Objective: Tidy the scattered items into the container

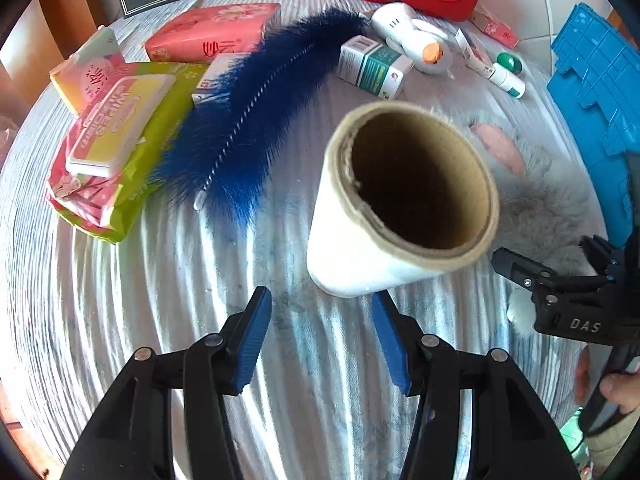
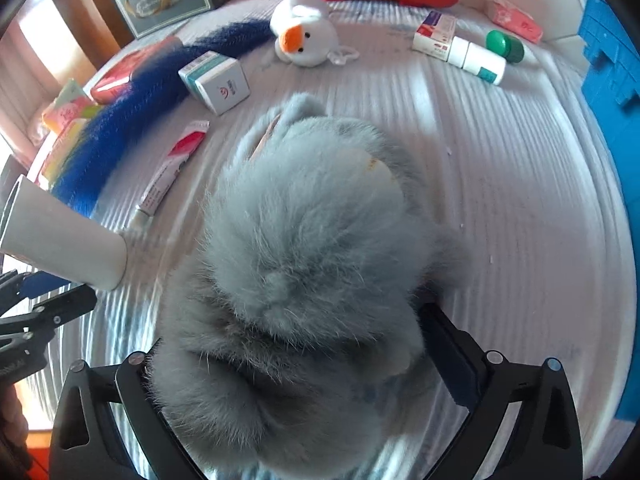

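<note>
The blue container (image 1: 596,92) is seen at the far right. The grey plush (image 2: 296,264) is grasped between the right gripper (image 2: 304,364) fingers. The roll (image 1: 396,200) stands just beyond the released left gripper (image 1: 322,344).

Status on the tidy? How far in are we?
Early. Nothing visibly packed yet; the blue container sits at the table edge. In hand: right claw is closed around the grey plush; left claw is open behind the film roll. Left: blue duster, wipes pack, duck toy, medicine boxes and bottles.
</note>
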The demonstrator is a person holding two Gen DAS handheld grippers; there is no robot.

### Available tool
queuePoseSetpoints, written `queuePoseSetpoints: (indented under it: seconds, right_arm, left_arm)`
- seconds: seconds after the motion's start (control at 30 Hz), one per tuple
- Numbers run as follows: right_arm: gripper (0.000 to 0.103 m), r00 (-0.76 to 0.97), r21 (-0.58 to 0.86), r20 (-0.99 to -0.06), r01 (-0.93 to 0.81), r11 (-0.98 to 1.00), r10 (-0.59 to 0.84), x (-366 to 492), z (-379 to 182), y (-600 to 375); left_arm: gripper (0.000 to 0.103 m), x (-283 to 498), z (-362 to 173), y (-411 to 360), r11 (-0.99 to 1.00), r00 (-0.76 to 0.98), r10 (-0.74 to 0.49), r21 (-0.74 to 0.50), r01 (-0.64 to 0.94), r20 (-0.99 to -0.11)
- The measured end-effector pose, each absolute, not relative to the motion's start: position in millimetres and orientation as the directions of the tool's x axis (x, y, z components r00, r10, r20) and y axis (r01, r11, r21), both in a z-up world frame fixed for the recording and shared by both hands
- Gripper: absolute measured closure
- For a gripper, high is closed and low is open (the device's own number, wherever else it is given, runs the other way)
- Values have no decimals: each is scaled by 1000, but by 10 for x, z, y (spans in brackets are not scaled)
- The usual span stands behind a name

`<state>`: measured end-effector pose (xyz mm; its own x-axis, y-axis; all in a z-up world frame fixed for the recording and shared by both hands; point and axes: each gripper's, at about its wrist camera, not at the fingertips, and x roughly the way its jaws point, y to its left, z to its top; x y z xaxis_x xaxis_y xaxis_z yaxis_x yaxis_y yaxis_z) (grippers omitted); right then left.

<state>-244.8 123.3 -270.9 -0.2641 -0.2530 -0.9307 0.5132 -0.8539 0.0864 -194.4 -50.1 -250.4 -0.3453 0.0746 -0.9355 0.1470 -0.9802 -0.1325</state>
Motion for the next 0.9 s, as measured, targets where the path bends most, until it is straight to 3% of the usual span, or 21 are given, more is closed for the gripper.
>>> queuePoseSetpoints:
  seconds: [0.2, 0.3, 0.47, 0.5, 0.53, 0.57, 0.63, 0.8, 0.9]
  right_arm:
    - [0, -295, -11, -936, 566, -824, -191, -2350, -2665, 1078]
    - [0, -238, 73, -944, 522, -850, -227, -2428, -2534, 1122]
    - [1, -333, 98, -892, 518, -850, -306, -2389, -2208, 1098]
    - [6, -328, 85, -899, 519, -850, -290, -2419, -2247, 1118]
    - [30, -316, 71, -910, 516, -853, -267, -2435, -2369, 1251]
    - [41, -293, 55, -927, 507, -860, -232, -2457, -2481, 1233]
    - [52, -312, 45, -920, 516, -855, -237, -2406, -2422, 1178]
    - [59, -357, 106, -870, 540, -835, -341, -2384, -2020, 1178]
    - [81, -381, 128, -839, 557, -820, -390, -2319, -1819, 1201]
  left_arm:
    - [52, -1936, -2352, -443, -981, -435, 63, -137, 139, -898]
    - [52, -2044, -2353, -414, -979, -472, 52, -137, 148, -880]
    - [52, -2170, -2407, -356, -979, -468, 21, -112, 169, -883]
    - [52, -2178, -2432, -342, -980, -459, 11, -100, 171, -889]
    - [57, -2179, -2443, -324, -982, -457, -10, -78, 173, -890]
    - [58, -2174, -2442, -308, -983, -456, -25, -61, 173, -890]
    - [58, -2146, -2404, -300, -983, -450, -23, -61, 171, -893]
    - [58, -2065, -2045, -244, -986, -504, -47, -40, 159, -863]
    - [58, -2043, -1759, -197, -987, -548, -52, -41, 156, -835]
